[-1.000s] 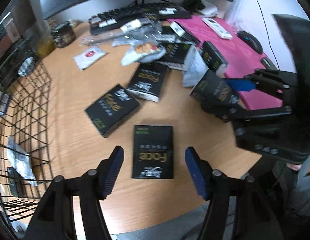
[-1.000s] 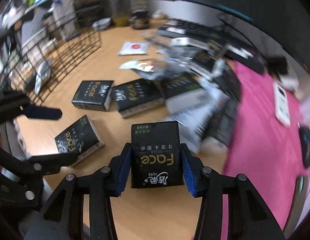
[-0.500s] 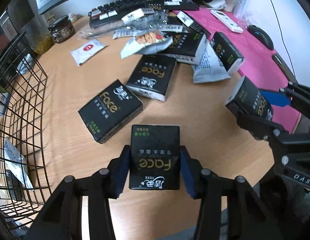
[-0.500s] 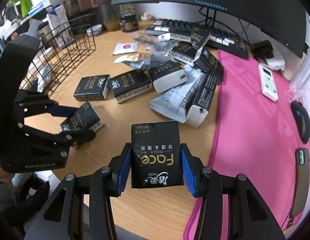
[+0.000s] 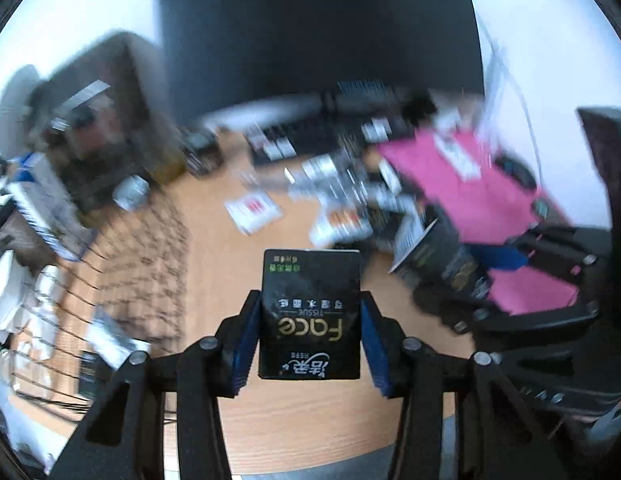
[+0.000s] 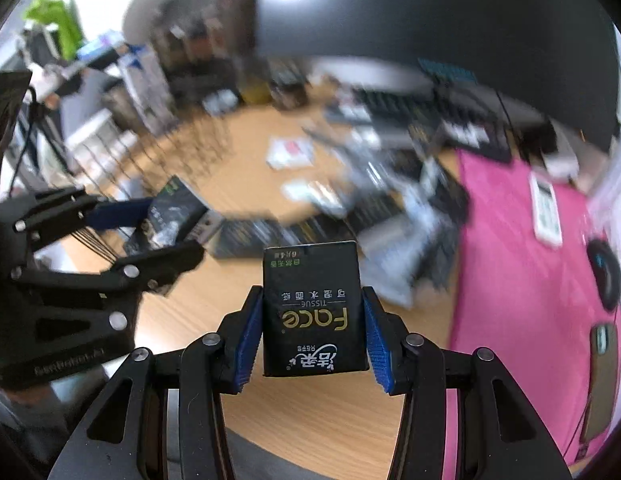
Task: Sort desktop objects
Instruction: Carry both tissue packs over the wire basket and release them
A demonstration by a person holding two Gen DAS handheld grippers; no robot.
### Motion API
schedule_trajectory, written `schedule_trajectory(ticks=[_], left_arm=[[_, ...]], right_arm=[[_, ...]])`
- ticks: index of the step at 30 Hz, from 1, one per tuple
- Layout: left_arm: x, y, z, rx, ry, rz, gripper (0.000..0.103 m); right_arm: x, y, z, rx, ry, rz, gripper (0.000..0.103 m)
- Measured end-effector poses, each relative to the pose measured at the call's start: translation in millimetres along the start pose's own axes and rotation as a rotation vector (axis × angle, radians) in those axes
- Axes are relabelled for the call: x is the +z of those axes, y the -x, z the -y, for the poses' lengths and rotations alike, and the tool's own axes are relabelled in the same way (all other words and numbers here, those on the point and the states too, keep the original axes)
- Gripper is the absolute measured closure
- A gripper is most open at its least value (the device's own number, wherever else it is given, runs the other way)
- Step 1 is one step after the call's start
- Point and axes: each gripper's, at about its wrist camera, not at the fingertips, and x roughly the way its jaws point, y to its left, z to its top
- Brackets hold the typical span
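The left gripper (image 5: 309,334) is clamped on a black rectangular tissue pack with gold "Face" lettering (image 5: 309,316), its blue pads (image 5: 246,344) pressing the pack's two long sides; the pack is held clear above the light wooden desktop (image 5: 214,248). The right gripper (image 6: 312,334) grips a second black "Face" tissue pack (image 6: 313,312) the same way, also lifted off the desk.

Everything beyond the two packs is smeared by motion blur. To the left lies a black wire basket (image 5: 122,264), its contents unreadable pale shapes. Far across the desk a heap of black packs and silvery sachets (image 6: 374,200) runs together, so single items cannot be counted. A white sachet with a red mark (image 5: 252,210) lies apart on the wood. On the right a pink mat (image 6: 522,240) carries a white remote (image 6: 544,208) and a dark mouse (image 6: 604,276), the mouse cut by the picture edge. A dark keyboard (image 6: 430,108) sits below a black monitor (image 5: 318,32), its top out of frame.
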Motion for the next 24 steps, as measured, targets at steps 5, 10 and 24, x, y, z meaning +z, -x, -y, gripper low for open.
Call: schedule_trajectory(ticks=[5, 10, 24], left_arm=[[5.6, 49.6, -69.2, 0.093, 0.133, 0.111, 0.051], [-6.8, 53.7, -155.4, 0.214, 0.288, 0.084, 0.051], [-47.8, -14.7, -248.0, 0.292, 0.442, -0.147, 0.051]], right_arm=[[48.9, 12.2, -68.4, 0.089, 0.115, 0.099, 0.056], [89.9, -13.3, -150.6, 0.188, 0.254, 0.116, 0.055], [113.1, -135.6, -215.5, 0.145, 0.327, -0.064, 0.055]])
